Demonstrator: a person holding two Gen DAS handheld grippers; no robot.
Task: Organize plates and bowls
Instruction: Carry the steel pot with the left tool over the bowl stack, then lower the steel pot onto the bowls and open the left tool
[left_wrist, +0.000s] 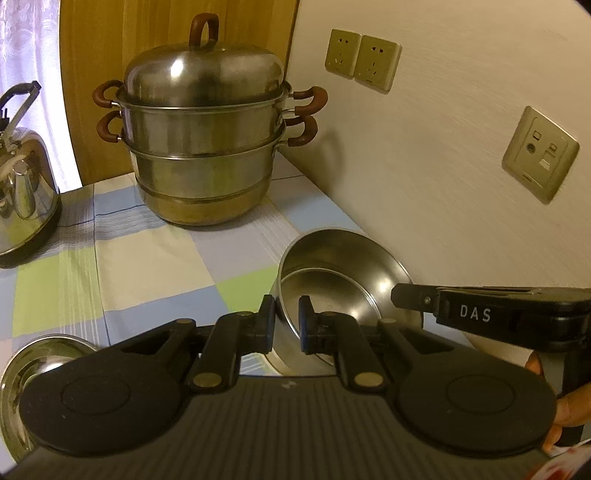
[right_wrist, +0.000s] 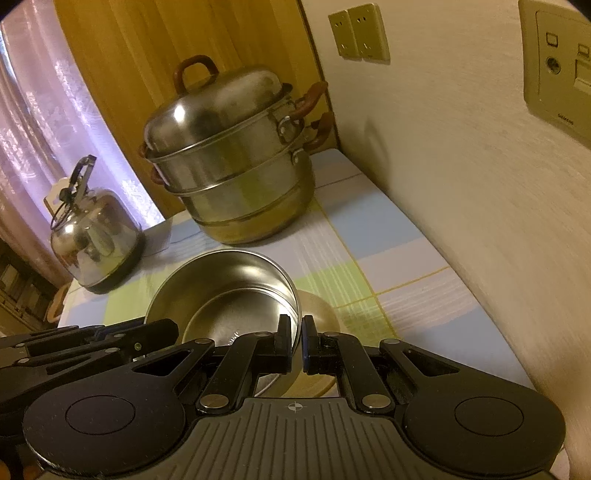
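Observation:
A steel bowl (left_wrist: 343, 291) sits tilted near the wall on the checked cloth; it also shows in the right wrist view (right_wrist: 225, 291). My left gripper (left_wrist: 287, 321) straddles its near rim, one finger outside and one inside, with a gap between pad and metal. My right gripper (right_wrist: 296, 341) is shut on the bowl's right rim; it also shows in the left wrist view (left_wrist: 406, 297) at the bowl's right edge. A second steel bowl (left_wrist: 33, 373) lies at the lower left, partly hidden by my left gripper.
A two-tier steel steamer pot (left_wrist: 207, 140) with lid stands at the back. A steel kettle (left_wrist: 22, 192) stands at the left. The wall with sockets (left_wrist: 362, 59) runs along the right. The checked tablecloth (left_wrist: 147, 258) covers the table.

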